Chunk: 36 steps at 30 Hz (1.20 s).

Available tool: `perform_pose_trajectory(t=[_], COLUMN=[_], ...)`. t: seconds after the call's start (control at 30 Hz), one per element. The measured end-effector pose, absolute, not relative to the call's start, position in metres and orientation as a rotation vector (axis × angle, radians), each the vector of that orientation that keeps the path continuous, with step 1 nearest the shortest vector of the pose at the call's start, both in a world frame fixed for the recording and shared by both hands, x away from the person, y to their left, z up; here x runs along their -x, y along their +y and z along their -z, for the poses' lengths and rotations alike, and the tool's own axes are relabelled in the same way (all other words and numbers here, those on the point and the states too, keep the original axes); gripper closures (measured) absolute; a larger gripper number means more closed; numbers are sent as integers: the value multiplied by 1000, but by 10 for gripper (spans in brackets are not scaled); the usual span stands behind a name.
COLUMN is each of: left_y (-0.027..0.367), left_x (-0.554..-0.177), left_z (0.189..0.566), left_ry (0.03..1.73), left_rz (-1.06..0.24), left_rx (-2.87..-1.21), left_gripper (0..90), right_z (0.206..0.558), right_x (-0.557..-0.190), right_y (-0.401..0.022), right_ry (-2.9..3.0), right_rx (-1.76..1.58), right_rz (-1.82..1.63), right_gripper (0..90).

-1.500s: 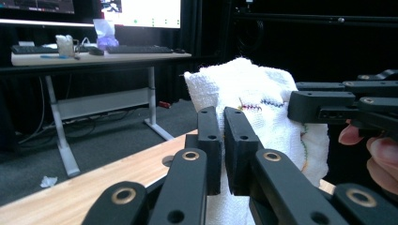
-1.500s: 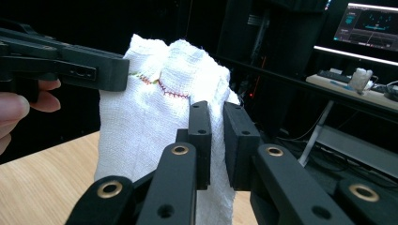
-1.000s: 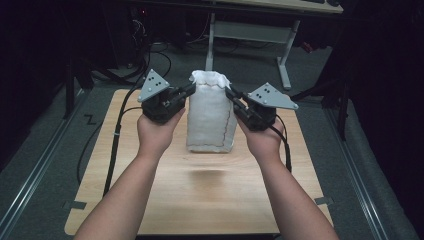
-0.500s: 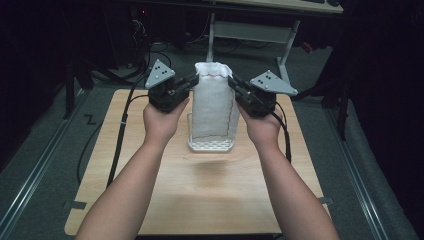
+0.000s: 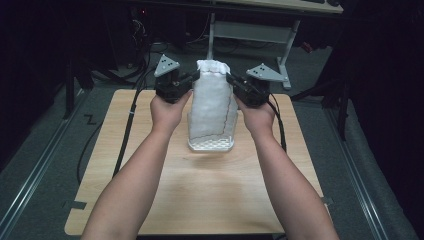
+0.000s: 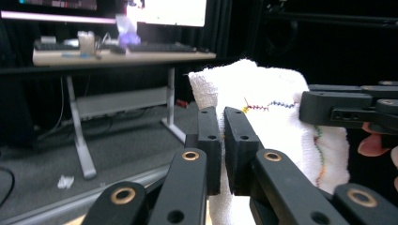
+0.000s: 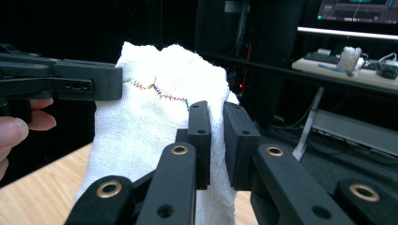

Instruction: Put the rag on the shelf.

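Nearest in, both tools are clamped on a white cloth (image 5: 212,107): the left gripper (image 5: 194,77) pinches one top corner and the right gripper (image 5: 231,78) the other, so it hangs between them with its bottom edge down on the wooden table (image 5: 150,150). It looks light, soft and floppy, a loose gauzy weave with a colored stitched hem (image 7: 162,91), probably not slippery at all. Corners seem the sensible place to hold it, since anywhere else would likely just bunch up. Further back there's grey floor, cables, and a desk (image 6: 117,55) with a keyboard in a dark room.
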<state>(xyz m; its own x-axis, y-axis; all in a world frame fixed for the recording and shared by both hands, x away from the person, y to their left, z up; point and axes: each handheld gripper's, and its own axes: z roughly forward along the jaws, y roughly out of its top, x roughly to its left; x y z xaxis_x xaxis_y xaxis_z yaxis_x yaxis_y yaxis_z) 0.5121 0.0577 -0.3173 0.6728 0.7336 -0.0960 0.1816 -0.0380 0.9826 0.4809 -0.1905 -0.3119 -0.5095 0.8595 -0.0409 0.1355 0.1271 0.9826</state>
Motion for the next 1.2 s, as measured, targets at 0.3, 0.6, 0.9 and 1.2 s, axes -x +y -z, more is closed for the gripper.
perform_pose_trajectory(t=[0.3,0.6,0.9,1.2], left_y=[56,54,66,69], left_x=[-539,-552,-555,-550], left_z=[344,364,369,369], left_ry=[865,922,1030,1014], left_rz=[-490,-449,-410,-422], left_rx=[-1659,-1727,-1668,-1682], left_gripper=[858,857,653,647], right_z=[332,348,349,348], right_x=[-514,-532,-534,-532], right_y=[-183,-182,-184,-186], right_ry=[1868,1934,1919,1931], right_rx=[-1013,-1094,-1148,-1152], right_rz=[-1322,-1275,-1257,-1258], right_gripper=[819,804,611,578])
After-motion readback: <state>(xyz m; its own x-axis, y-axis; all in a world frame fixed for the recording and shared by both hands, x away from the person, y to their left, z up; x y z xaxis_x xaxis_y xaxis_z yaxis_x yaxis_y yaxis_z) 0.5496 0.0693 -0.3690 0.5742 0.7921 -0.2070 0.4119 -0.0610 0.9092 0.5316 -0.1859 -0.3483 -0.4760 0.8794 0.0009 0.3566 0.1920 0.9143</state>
